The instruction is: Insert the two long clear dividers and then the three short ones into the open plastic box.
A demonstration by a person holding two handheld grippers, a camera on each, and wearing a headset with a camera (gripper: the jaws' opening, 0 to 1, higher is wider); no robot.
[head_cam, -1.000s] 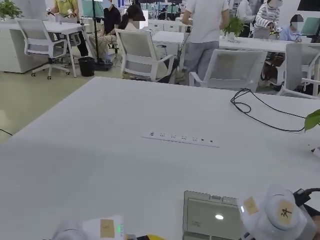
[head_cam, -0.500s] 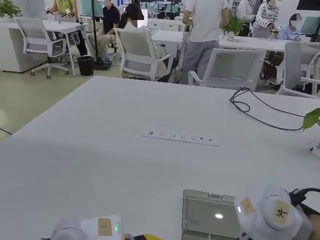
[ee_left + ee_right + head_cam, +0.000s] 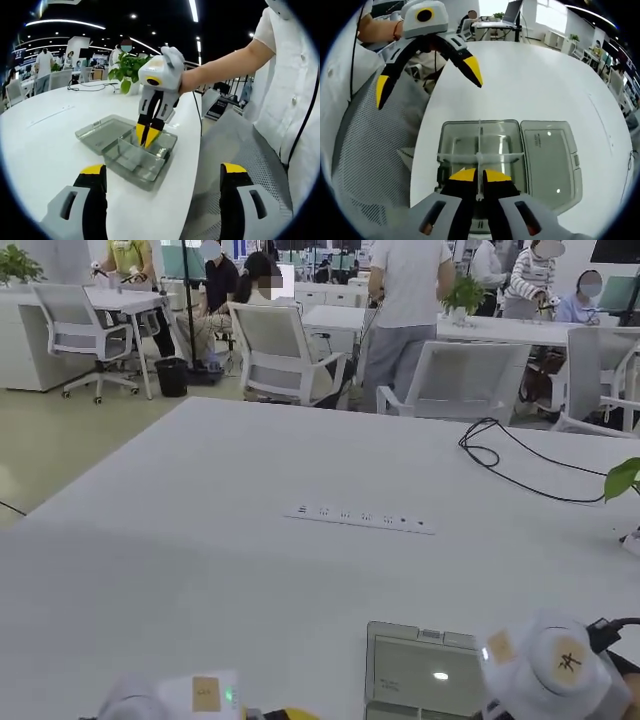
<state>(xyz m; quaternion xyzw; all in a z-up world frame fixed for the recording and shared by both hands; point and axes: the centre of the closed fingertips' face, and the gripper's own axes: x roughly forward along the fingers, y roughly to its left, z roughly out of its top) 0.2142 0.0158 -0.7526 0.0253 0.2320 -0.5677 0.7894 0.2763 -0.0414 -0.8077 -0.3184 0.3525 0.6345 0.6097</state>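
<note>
Count at the bench: one open plastic box [image 3: 443, 150] and one lid [image 3: 547, 155] lying beside it. I count two clear dividers at the box, one lengthwise divider [image 3: 480, 134] and one crosswise divider [image 3: 505, 156]. There are two grippers, my left gripper [image 3: 162, 170] and my right gripper [image 3: 480, 176]. On the table [image 3: 200, 540] I count one socket strip [image 3: 360, 519] and one black cable [image 3: 462, 443].

The white tabletop [image 3: 200, 540] carries an open plastic box [image 3: 457, 145] close to its near edge, the box's lid [image 3: 415, 670] lying flat beside it, a flush socket strip [image 3: 360, 519] near the middle, and a looped black cable [image 3: 510, 465] toward the far right corner.
</note>
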